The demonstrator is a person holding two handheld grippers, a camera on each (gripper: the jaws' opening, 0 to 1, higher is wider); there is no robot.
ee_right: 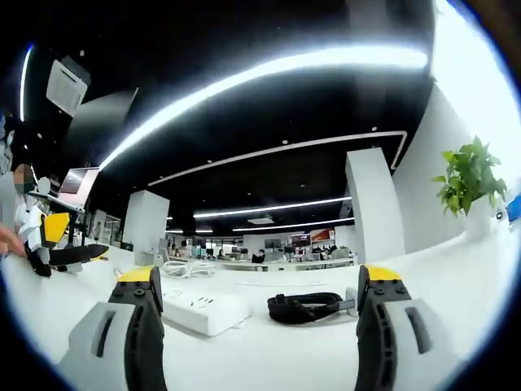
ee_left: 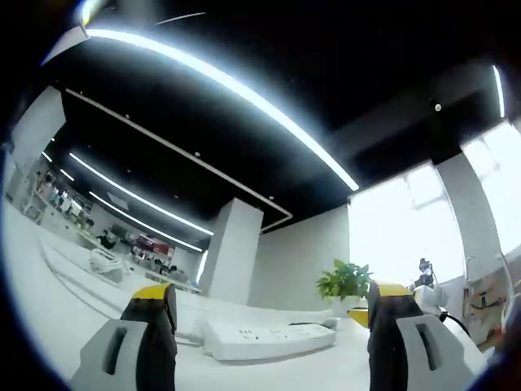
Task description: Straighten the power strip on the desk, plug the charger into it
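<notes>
A white power strip (ee_left: 269, 338) lies on the white desk (ee_left: 49, 326) just ahead of my left gripper (ee_left: 272, 293), whose jaws stand wide open with nothing between them. In the right gripper view the same power strip (ee_right: 203, 309) lies at an angle ahead and left of centre. Beside it on the right is a bundled black charger cable (ee_right: 305, 307), with a pale part of it half hidden behind my right jaw. My right gripper (ee_right: 260, 274) is open and empty, low over the desk (ee_right: 269, 358). The left gripper (ee_right: 57, 244) shows at the far left, by a hand (ee_right: 8, 240).
A coil of white cable (ee_right: 187, 267) lies farther back on the desk, also seen as a white cable coil (ee_left: 102, 261). A potted plant (ee_left: 346, 281) stands at the desk's far end, near the bright window; the plant (ee_right: 468, 183) appears on the right. An open laptop (ee_right: 77, 183) sits at the left.
</notes>
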